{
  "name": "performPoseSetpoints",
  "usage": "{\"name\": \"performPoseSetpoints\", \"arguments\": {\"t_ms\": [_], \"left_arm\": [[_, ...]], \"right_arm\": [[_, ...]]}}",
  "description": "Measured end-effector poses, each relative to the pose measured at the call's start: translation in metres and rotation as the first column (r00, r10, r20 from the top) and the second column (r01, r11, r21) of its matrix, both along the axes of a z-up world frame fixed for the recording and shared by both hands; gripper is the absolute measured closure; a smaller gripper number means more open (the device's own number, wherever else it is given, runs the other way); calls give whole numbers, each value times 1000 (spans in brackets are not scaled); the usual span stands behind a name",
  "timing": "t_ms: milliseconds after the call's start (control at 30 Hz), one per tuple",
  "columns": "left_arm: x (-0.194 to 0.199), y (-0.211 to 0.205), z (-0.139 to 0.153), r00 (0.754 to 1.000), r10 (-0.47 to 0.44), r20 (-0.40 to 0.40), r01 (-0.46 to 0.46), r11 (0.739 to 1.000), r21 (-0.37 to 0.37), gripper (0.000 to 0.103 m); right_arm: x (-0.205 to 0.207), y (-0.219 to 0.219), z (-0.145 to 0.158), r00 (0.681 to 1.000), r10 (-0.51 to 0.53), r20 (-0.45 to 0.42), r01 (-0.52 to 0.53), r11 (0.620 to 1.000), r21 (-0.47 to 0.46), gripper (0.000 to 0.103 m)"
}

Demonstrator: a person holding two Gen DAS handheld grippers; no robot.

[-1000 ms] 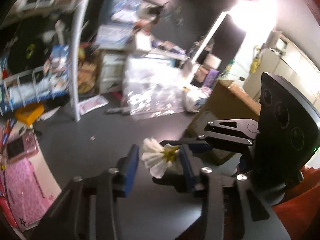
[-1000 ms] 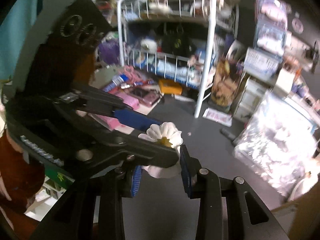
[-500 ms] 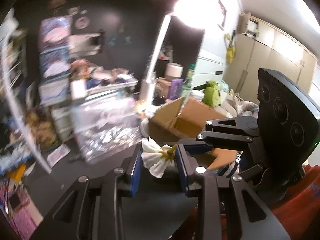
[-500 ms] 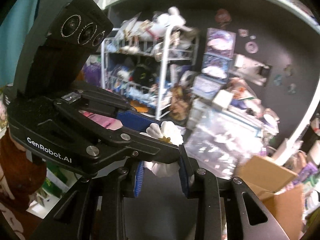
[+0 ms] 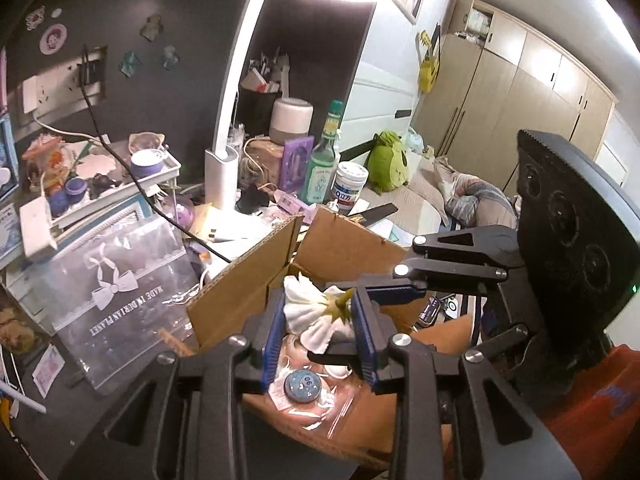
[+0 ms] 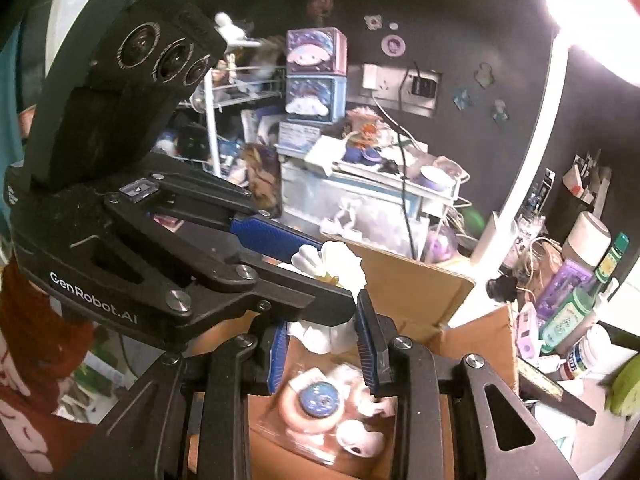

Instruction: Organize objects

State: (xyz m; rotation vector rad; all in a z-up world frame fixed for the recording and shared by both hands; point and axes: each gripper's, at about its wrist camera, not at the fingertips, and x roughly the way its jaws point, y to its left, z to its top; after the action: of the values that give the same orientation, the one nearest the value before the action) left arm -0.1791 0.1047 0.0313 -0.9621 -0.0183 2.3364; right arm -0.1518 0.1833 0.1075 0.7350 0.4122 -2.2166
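Observation:
A white artificial flower (image 5: 316,314) with a yellow-green centre is held between both grippers above an open cardboard box (image 5: 248,280). My left gripper (image 5: 318,340) is shut on the flower. My right gripper (image 6: 326,342) is shut on the same flower (image 6: 340,268), crossing the left one at right angles. Inside the box lies a clear packet with a blue round badge (image 5: 302,385) and pink and white items; it also shows in the right wrist view (image 6: 322,398).
A clear plastic bag with a bow print (image 5: 116,280) lies left of the box. Behind it are a white desk lamp (image 5: 222,176), a green bottle (image 5: 324,164), a white jar (image 5: 351,186) and a cluttered tray (image 5: 104,184). A wire rack (image 6: 216,128) stands far left.
Both grippers swung right with the flower, from over the dark floor near the wire rack to above the open cardboard box. Their hold on the flower has not changed.

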Motion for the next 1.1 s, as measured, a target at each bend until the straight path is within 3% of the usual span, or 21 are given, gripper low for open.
{"name": "performPoseSetpoints", "arguments": {"t_ms": [67, 133, 167, 200, 533, 567, 633, 700, 767, 833, 933, 1100], "left_arm": [[-4, 2, -1, 1000, 9, 7, -9, 1000, -7, 62], [-6, 1, -1, 999, 33, -6, -33, 999, -18, 30], [-6, -1, -1, 999, 45, -12, -45, 999, -18, 26], [-5, -3, 0, 999, 52, -14, -52, 999, -17, 25], [21, -22, 14, 986, 137, -90, -139, 990, -19, 8], [26, -24, 15, 983, 150, -101, -153, 988, -19, 6], [39, -28, 20, 974, 184, -134, -188, 982, -15, 1], [52, -33, 24, 963, 215, -161, -219, 976, -7, 1], [67, -39, 29, 947, 259, -191, -264, 965, -2, 1], [81, -43, 31, 927, 302, -223, -311, 950, -5, 1], [101, -48, 34, 887, 371, -276, -387, 922, -4, 1], [123, -58, 31, 824, 475, -309, -493, 870, 22, 1]], "right_arm": [[-2, 0, -2, 1000, -9, -12, 9, 1000, 22, 75], [-7, 0, -4, 999, -32, -1, 32, 998, 47, 53], [-9, 1, -5, 999, -54, 6, 54, 996, 65, 47], [-10, 1, -6, 998, -69, 6, 68, 995, 78, 43], [-4, 9, -4, 996, -89, -7, 89, 993, 75, 41], [-3, 9, -3, 996, -90, -11, 91, 993, 70, 40], [2, 12, 0, 995, -95, -28, 96, 994, 51, 27], [8, 14, 4, 994, -96, -49, 97, 995, 18, 26], [14, 17, 9, 993, -97, -68, 96, 995, -14, 24], [19, 20, 13, 991, -97, -90, 93, 994, -48, 11], [29, 25, 18, 986, -105, -132, 89, 989, -120, 1], [38, 30, 23, 984, -90, -153, 64, 983, -170, 0]]}}
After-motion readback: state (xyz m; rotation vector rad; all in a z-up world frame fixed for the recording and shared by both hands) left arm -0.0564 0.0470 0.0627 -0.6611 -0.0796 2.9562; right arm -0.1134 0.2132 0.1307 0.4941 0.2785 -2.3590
